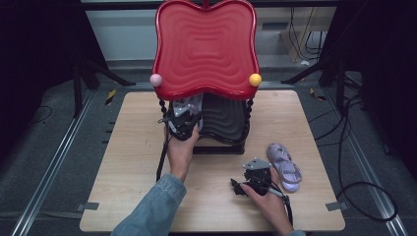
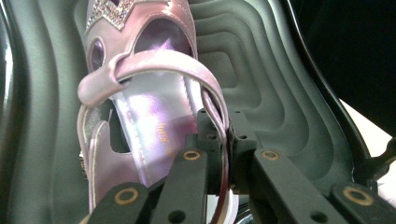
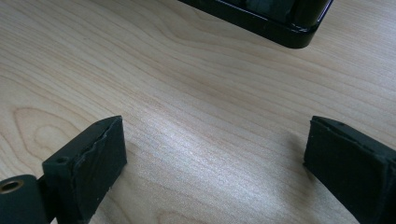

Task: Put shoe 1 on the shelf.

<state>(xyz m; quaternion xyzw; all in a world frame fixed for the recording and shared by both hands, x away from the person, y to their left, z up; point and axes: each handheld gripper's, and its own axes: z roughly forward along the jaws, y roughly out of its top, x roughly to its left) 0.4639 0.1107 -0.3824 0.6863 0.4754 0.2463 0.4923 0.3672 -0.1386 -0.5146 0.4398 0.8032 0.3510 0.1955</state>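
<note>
Under red top tier, on black lower shelf [image 2: 289, 93]: my left gripper [image 2: 223, 140] jaws pinch heel strap of pink sandal [image 2: 149, 112]. Light, soft strap, flexes; glossy, likely slippery. Right gripper [image 3: 215, 154] jaws wide over desk [image 3: 187, 84].

**Tabletop and its load**

A pale wooden tabletop [image 1: 128, 162] carries a two-tier stand [image 1: 206, 49], red tray above, black tray [image 1: 226, 120] below, at its far middle. A lilac sandal [image 1: 285, 167] lies on the wood near the right front.
</note>
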